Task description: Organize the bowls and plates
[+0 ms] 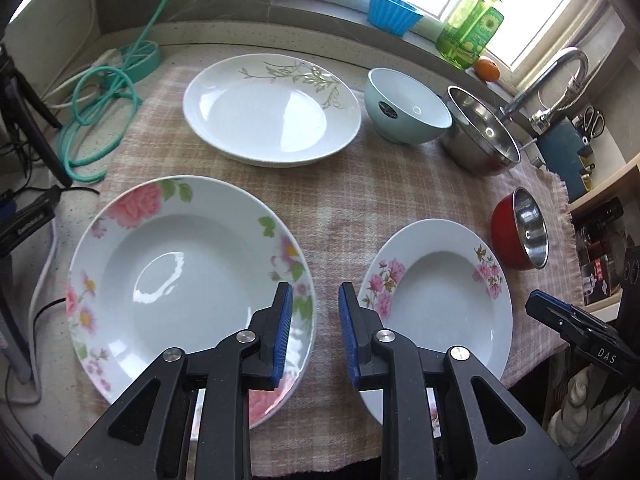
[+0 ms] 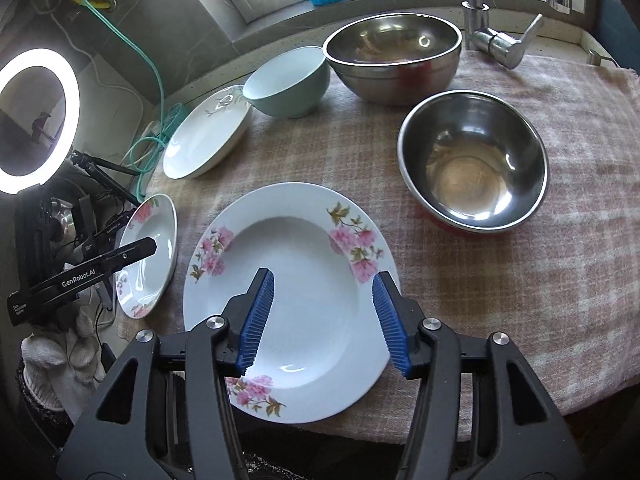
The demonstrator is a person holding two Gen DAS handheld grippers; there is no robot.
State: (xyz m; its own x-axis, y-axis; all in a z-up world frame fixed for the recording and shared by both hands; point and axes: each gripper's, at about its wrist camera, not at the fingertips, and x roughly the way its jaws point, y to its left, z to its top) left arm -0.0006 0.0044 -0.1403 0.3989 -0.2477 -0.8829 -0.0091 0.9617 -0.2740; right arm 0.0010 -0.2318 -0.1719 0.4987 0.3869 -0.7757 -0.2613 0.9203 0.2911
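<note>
On the checked cloth [image 1: 360,200] over the worktop, the big rose plate [image 1: 180,264] lies near left under the released, empty left gripper [image 1: 311,328], the small pink-flowered plate [image 2: 288,280] lies near right under the released, empty right gripper [image 2: 323,320], and bowls stand far right.

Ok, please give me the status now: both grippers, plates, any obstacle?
Left gripper open, empty. Right gripper open above small pink-flower plate. Three plates, three bowls separate on the checked cloth. Nothing blocking.
</note>
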